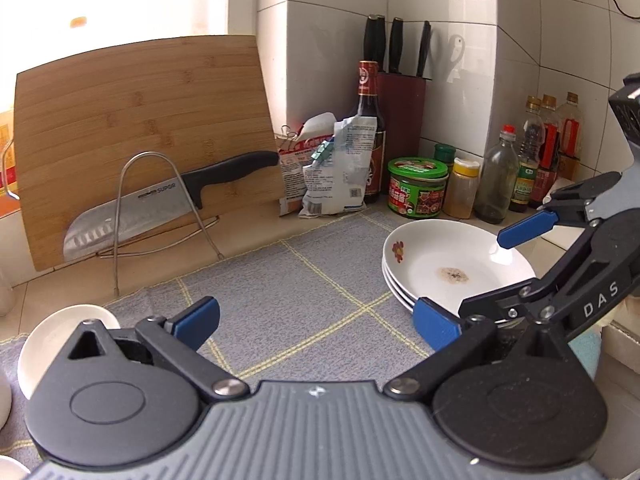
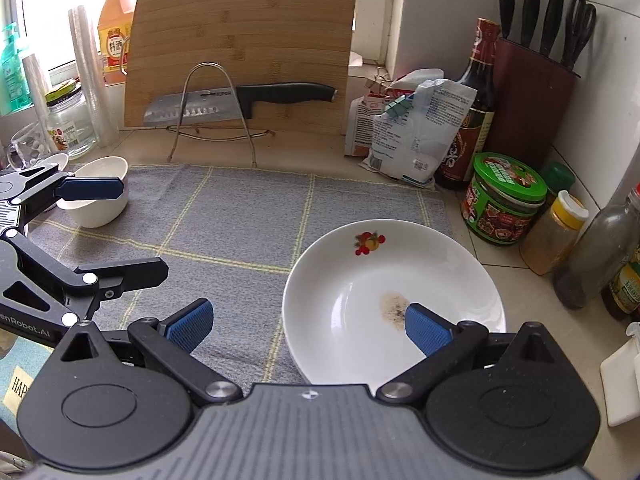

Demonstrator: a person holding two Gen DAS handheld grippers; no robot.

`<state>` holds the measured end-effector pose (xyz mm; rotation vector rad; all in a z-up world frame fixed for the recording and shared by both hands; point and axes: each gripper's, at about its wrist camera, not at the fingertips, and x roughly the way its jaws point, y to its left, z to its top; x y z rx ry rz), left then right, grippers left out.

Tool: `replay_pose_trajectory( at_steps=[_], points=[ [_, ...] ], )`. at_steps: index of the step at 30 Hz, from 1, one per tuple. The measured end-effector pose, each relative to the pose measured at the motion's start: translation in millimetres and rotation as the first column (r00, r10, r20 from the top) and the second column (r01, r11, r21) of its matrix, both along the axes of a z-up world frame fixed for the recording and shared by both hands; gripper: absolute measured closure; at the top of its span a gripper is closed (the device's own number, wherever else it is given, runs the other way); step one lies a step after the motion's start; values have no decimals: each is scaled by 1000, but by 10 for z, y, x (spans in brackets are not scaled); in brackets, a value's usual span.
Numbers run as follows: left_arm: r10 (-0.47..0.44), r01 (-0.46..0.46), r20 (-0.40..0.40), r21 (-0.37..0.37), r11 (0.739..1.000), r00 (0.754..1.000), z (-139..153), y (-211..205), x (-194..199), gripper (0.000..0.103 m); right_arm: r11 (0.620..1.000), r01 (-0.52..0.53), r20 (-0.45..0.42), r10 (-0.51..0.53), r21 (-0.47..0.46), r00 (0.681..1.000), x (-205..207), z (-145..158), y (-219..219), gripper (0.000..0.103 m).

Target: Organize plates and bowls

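Plates (image 2: 392, 292) stacked flat, rims up, on mat (image 2: 240, 216).

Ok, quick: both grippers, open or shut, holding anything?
Left gripper: open, holding nothing.
Right gripper: open, holding nothing, one finger over the plates.

Both wrist views look forward, low and close over the grey mat (image 1: 288, 280), sharing the cutting board (image 2: 244, 40).
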<state>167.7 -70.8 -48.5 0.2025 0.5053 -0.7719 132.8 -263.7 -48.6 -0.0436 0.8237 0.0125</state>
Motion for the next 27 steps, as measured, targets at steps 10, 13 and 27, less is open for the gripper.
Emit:
replay_pose_trajectory(
  at_steps=[10,13,27],
  points=[
    [245,-245,0,52,968,970,149,400,-237,1,962,-272,57,270,22,961,239,-34,305,0],
    [316,-313,-32,86,946,948,159,528,-280,1,932,-361,59,358,41,932,272,-87,402,0],
    [379,-367,-70,137,920,923,152,1494,-223,1,845,-532,56,534,-45,844,211,-179,1293,0]
  ],
)
